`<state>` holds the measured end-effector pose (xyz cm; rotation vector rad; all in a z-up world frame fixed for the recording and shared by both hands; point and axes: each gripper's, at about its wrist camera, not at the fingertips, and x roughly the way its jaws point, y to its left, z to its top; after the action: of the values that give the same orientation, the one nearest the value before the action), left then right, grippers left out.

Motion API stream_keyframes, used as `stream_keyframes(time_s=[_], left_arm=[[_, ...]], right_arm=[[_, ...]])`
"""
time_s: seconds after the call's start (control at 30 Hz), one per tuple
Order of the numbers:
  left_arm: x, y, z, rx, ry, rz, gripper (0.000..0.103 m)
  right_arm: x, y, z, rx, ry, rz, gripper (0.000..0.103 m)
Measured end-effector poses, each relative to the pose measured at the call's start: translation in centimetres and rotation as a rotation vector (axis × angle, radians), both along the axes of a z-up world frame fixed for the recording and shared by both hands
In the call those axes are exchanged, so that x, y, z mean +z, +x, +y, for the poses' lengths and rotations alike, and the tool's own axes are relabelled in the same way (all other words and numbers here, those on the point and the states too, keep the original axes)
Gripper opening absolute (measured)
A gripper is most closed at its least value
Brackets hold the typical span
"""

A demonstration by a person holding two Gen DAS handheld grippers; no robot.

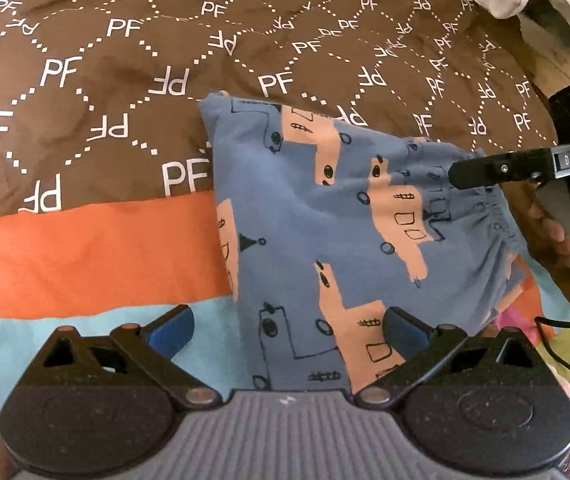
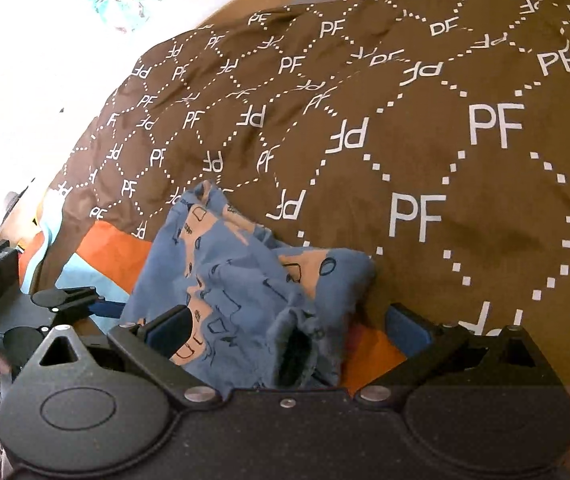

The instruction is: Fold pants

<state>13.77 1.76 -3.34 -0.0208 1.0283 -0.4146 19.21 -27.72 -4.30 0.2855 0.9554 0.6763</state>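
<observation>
- There is one pair of pants (image 1: 349,216): small, blue cotton, printed with peach animal shapes and black line drawings. It lies folded into a compact block on the bed.
- Under it is one bedspread (image 1: 97,80), brown with a white "PF" lettering pattern, with an orange band and a light blue band across the near end. The pants sit across the brown and orange parts, and their near edge reaches over the blue band.
- I hold two grippers, one in each hand.
- My left gripper (image 1: 289,330) is low over the near edge of the pants. Its two blue-padded fingers stand wide apart with the fabric lying flat between them, and they grip nothing.
- In the left wrist view my right gripper (image 1: 473,174) comes in from the right, level with the bed, its black tip over the gathered elastic waistband (image 1: 489,208). From that side I cannot tell how far apart its fingers are.
- My right hand (image 1: 553,232) wraps the black handle of that gripper, just beside the waistband edge.
- The right wrist view shows its two blue fingers (image 2: 169,330) spread wide, one on each side of the rumpled waistband end of the pants. The cloth bunches up between them, but they are not pressed on it.
- In that view my left gripper (image 2: 105,308) is at the far left, at the opposite edge of the pants.
</observation>
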Motion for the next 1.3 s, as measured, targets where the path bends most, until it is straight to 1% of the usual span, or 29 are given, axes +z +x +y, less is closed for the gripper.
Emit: stream_keyframes(time_s=[0.03,0.1,0.2,0.27,0.33,0.37,0.4,0.43,0.47,0.53,0.67,0.8,0.83,0.93,0.97,1.0,1.03,1.07,1.13,1.17,1.23,1.3], left_arm=[[0.1,0.0,0.1,-0.004,-0.001,0.001,0.103],[0.2,-0.1,0.2,-0.006,-0.008,0.008,0.103],[0.2,0.0,0.2,-0.012,-0.011,0.019,0.103],[0.2,0.1,0.2,-0.018,-0.01,0.022,0.103],[0.2,0.0,0.2,-0.022,-0.02,0.026,0.102],[0.3,0.0,0.3,-0.027,-0.032,0.031,0.1],[0.3,-0.1,0.4,-0.031,-0.046,0.034,0.093],[0.4,-0.2,0.5,-0.033,-0.053,0.04,0.086],[0.3,-0.2,0.5,-0.037,-0.062,0.045,0.084],[0.4,-0.4,0.8,-0.032,-0.082,0.057,0.076],[0.2,-0.4,1.3,-0.007,-0.116,0.087,0.067],[0.0,-0.2,1.4,0.009,-0.123,0.102,0.057],[0.0,-0.1,1.4,0.013,-0.125,0.109,0.052],[-0.3,0.1,1.6,0.023,-0.131,0.132,0.045],[-0.4,0.1,1.6,0.023,-0.132,0.128,0.043],[-0.3,0.1,1.7,0.029,-0.134,0.13,0.04],[-0.3,0.2,1.7,0.038,-0.136,0.135,0.036],[-0.2,0.2,1.8,0.046,-0.135,0.137,0.034],[0.2,0.1,1.7,0.057,-0.13,0.131,0.024],[0.5,-0.1,1.6,0.054,-0.123,0.122,0.022],[1.1,-0.5,1.1,0.027,-0.101,0.095,0.018],[1.5,-1.0,0.5,-0.016,-0.058,0.055,0.016]], right_arm=[[0.0,-0.1,-0.1,-0.002,0.009,0.003,0.102],[-0.1,-0.1,-0.3,-0.015,0.023,0.004,0.098],[0.0,-0.3,-0.3,-0.03,0.006,0.005,0.085],[-0.1,-0.4,-0.3,-0.036,0.008,0.013,0.063],[-0.3,-0.4,-0.6,-0.054,0.02,0.028,0.053],[-0.4,-0.4,-0.7,-0.057,0.03,0.033,0.049],[-0.4,-0.5,-0.8,-0.06,0.034,0.035,0.048],[-0.5,-0.5,-0.9,-0.062,0.033,0.035,0.043],[-0.5,-0.6,-0.9,-0.064,0.027,0.033,0.04],[-0.4,-0.7,-0.7,-0.066,0.021,0.029,0.037],[-0.1,-0.9,-0.5,-0.067,0.01,0.015,0.036],[-0.2,-1.0,-0.7,-0.08,0.029,0.019,0.036],[-0.2,-1.0,-0.9,-0.084,0.036,0.024,0.036],[-0.3,-1.0,-1.2,-0.093,0.061,0.035,0.036],[-0.3,-1.0,-1.3,-0.098,0.072,0.039,0.036],[-0.3,-1.0,-1.4,-0.104,0.078,0.041,0.036],[-0.3,-1.0,-1.4,-0.106,0.072,0.035,0.033],[-0.1,-1.2,-1.1,-0.107,0.053,0.021,0.03],[0.6,-1.8,-0.3,-0.099,-0.01,-0.032,0.026],[1.2,-2.3,0.4,-0.093,-0.049,-0.07,0.023],[2.5,-3.2,1.6,-0.071,-0.127,-0.145,0.022],[3.8,-4.5,3.1,-0.029,-0.219,-0.238,0.021]])
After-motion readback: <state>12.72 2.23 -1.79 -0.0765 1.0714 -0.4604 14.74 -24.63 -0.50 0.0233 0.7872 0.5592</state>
